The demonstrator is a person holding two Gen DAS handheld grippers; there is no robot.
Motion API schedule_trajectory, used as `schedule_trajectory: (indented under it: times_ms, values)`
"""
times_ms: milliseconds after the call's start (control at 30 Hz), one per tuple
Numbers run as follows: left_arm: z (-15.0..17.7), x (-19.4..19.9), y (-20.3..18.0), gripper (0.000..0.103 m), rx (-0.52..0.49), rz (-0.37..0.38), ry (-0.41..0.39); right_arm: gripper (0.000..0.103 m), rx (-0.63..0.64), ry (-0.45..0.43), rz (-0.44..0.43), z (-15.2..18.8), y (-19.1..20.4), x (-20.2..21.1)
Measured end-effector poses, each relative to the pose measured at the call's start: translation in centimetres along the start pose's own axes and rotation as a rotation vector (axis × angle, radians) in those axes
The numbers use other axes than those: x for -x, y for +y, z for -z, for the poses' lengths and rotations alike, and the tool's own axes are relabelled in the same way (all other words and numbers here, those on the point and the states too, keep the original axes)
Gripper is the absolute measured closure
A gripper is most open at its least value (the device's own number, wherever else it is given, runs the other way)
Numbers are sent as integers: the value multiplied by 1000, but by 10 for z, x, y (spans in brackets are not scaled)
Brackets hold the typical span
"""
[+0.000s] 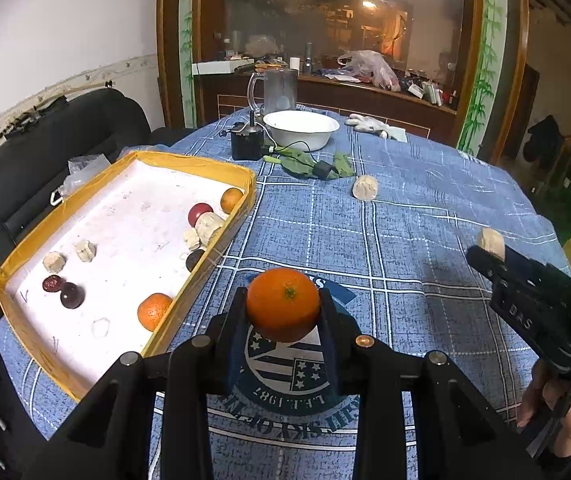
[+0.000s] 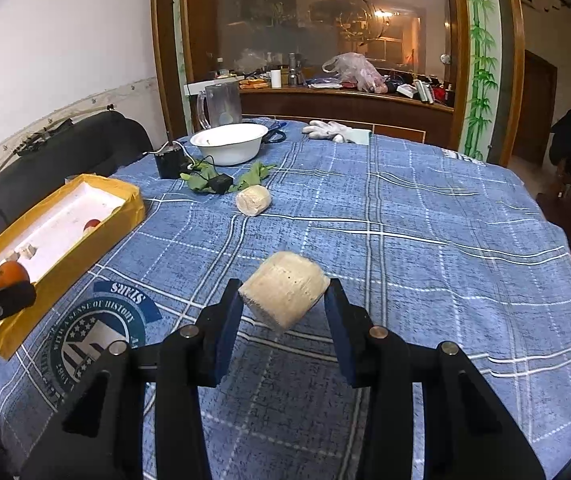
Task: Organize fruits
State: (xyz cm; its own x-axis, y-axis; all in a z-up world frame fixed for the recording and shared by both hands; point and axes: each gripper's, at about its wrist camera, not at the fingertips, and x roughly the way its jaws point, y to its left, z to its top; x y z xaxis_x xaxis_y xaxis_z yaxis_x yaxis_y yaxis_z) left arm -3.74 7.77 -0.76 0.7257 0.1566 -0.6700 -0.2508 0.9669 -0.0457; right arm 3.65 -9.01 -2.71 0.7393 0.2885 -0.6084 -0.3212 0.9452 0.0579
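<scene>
My left gripper (image 1: 283, 308) is shut on an orange tangerine (image 1: 283, 304), held above the blue cloth just right of the yellow-walled tray (image 1: 189, 160). The tray holds two more tangerines (image 1: 154, 311), dark red fruits (image 1: 71, 295) and several pale beige chunks (image 1: 85, 250). My right gripper (image 2: 284, 300) is shut on a pale beige chunk (image 2: 284, 300), lifted over the cloth. That gripper also shows at the right edge of the left wrist view (image 1: 485, 250). Another beige chunk (image 2: 253, 200) lies on the cloth farther back.
A white bowl (image 2: 229, 144), a glass jug (image 2: 221, 108), a small black device with cable (image 2: 169, 164), green leaves (image 2: 257, 172) and white gloves (image 2: 329, 130) sit at the table's far side. A black sofa (image 1: 45, 152) lies behind the tray. A hand (image 1: 557, 412) holds the right gripper.
</scene>
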Motion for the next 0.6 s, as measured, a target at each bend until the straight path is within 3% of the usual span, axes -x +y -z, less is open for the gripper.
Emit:
schedule_trajectory:
  times_ms: [300,600]
  values:
    - [-1,-8,-11,71,-2,42,-1,59,-32,-3,55,17,-15,41]
    - [-5,-25,-44,71,-72,41,15,60,-140,-4,62,30,-43,40]
